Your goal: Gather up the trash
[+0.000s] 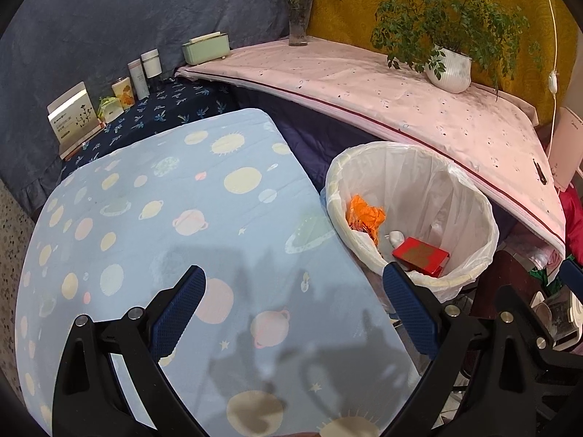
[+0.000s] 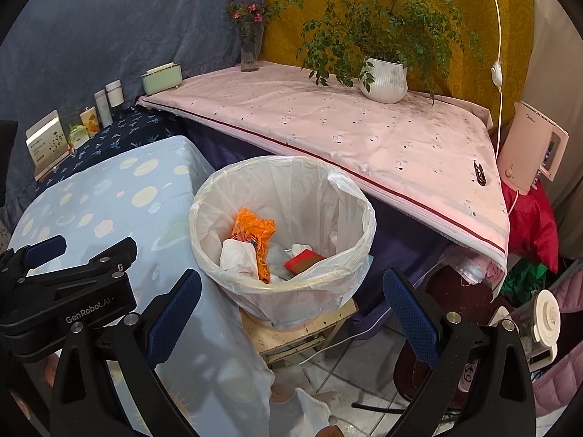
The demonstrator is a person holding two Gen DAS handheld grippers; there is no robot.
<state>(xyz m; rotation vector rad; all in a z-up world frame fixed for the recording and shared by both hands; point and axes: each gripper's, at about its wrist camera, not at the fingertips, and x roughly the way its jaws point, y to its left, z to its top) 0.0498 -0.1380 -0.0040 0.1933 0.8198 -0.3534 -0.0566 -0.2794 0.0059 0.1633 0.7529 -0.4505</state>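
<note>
While both grippers hang with their jaws spread wide and nothing between them, the trash already sits inside the lined wastebasket (image 2: 282, 225): an orange wrapper (image 2: 251, 233), a crumpled white tissue wad (image 2: 237, 255) and a red box (image 2: 304, 260) lie at its bottom. The left gripper (image 1: 291, 309) hovers over the blue planet-print tablecloth (image 1: 145, 218), which shows no loose litter in either view, and the right gripper (image 2: 291, 313) hangs just in front of the basket, over its near rim. The likeliest trouble, as I judge it, is the basket's footing: it stands on a small wooden stool (image 2: 298, 331) whose top looks barely wider than the basket's base, so a sideways knock from either open finger could tip it and spill everything onto the tiled floor. The thin plastic liner (image 2: 349, 185) is only folded loosely over the rim, and a blue pad catching it could drag it inward or tear it. A second risk is mistaking things for rubbish: the small cartons and bottles (image 1: 138, 76) lined up on the dark floral cloth, the green tissue box (image 1: 206, 49) and the glass flower vase (image 1: 300, 18) look like kept items, and the vase and the potted plant (image 2: 384, 80) would topple easily if swept by a reaching arm. The white cable (image 2: 497, 73) hanging by the pink kettle (image 2: 528, 149) could also snag.
</note>
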